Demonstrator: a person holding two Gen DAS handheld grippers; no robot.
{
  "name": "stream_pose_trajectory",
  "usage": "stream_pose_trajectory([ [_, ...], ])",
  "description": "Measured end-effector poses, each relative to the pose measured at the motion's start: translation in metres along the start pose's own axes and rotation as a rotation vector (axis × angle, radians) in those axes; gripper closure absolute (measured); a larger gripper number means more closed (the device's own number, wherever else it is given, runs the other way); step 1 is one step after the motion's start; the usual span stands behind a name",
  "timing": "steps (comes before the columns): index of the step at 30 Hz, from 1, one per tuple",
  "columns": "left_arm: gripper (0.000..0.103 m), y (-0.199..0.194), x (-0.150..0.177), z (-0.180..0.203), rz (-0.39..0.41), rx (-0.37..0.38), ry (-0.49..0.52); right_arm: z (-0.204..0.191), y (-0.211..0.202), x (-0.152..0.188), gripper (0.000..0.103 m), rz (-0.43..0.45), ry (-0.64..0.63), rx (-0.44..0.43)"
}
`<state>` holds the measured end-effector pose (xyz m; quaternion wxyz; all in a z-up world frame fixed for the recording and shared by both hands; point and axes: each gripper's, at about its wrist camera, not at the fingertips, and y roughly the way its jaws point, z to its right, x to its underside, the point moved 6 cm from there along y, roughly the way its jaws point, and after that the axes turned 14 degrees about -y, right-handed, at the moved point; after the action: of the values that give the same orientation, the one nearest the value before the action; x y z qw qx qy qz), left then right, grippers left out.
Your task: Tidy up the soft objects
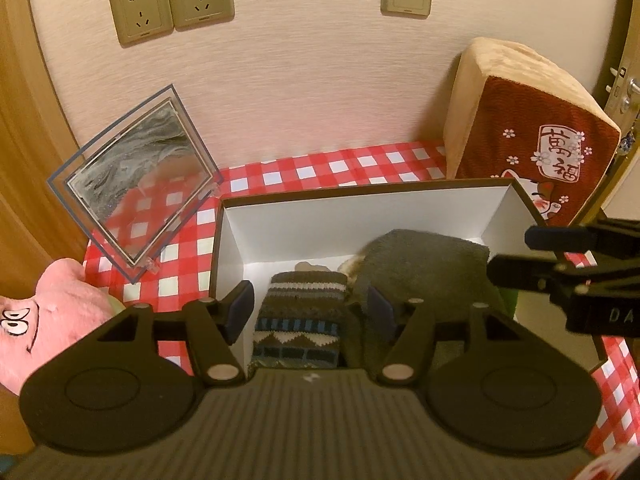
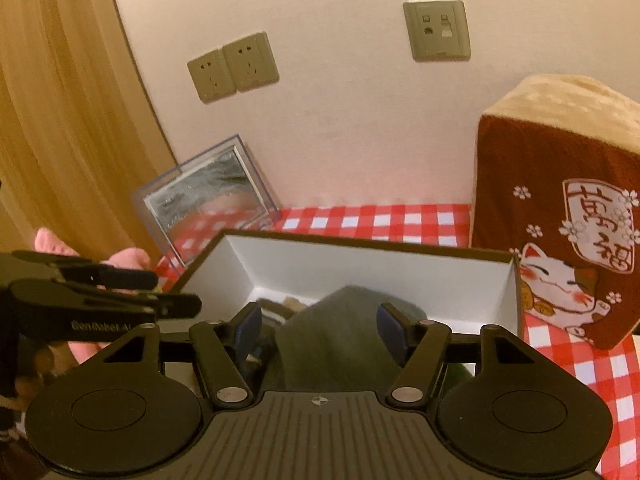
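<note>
Socks: a patterned knit sock point(image 1: 298, 320) and a grey sock point(image 1: 420, 272) are seen lying inside a white box point(image 1: 280, 220), framed by the released left tongs point(image 1: 310, 308) and right tongs point(image 2: 320, 328), untouched. The checked surface point(image 1: 320, 164) is seen beneath.

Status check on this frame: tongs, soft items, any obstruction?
Both tongs, left and right, open. Grey cloth and patterned sock in box. Nothing blocking.

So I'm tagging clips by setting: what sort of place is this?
Probably a home room: a checked tablecloth, a lucky-cat cushion against a wall with sockets, and a box holding soft items.
</note>
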<state>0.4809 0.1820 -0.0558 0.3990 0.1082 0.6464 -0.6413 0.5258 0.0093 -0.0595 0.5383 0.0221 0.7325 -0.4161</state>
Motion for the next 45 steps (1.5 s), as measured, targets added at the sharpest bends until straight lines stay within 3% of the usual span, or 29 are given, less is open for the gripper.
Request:
stream_pose_trajectory([
  [4, 0.041, -0.005, 0.004, 0.003, -0.003, 0.003, -0.003, 0.0, -0.004, 0.007, 0.037, -0.016, -0.003, -0.002],
  [11, 0.037, -0.023, 0.014, 0.01, -0.005, 0.011, -0.013, -0.004, -0.021, 0.022, 0.023, -0.028, -0.012, 0.0],
  [21, 0.035, -0.06, 0.037, 0.03, 0.017, 0.01, -0.027, -0.007, -0.066, 0.041, 0.02, -0.013, 0.005, 0.013],
  [29, 0.031, -0.104, 0.067, 0.048, 0.052, 0.01, -0.067, -0.011, -0.113, 0.06, 0.015, 0.014, 0.014, 0.01],
  [45, 0.029, -0.176, 0.148, 0.074, 0.105, -0.044, -0.133, -0.031, -0.177, 0.112, 0.015, 0.021, -0.102, 0.007],
])
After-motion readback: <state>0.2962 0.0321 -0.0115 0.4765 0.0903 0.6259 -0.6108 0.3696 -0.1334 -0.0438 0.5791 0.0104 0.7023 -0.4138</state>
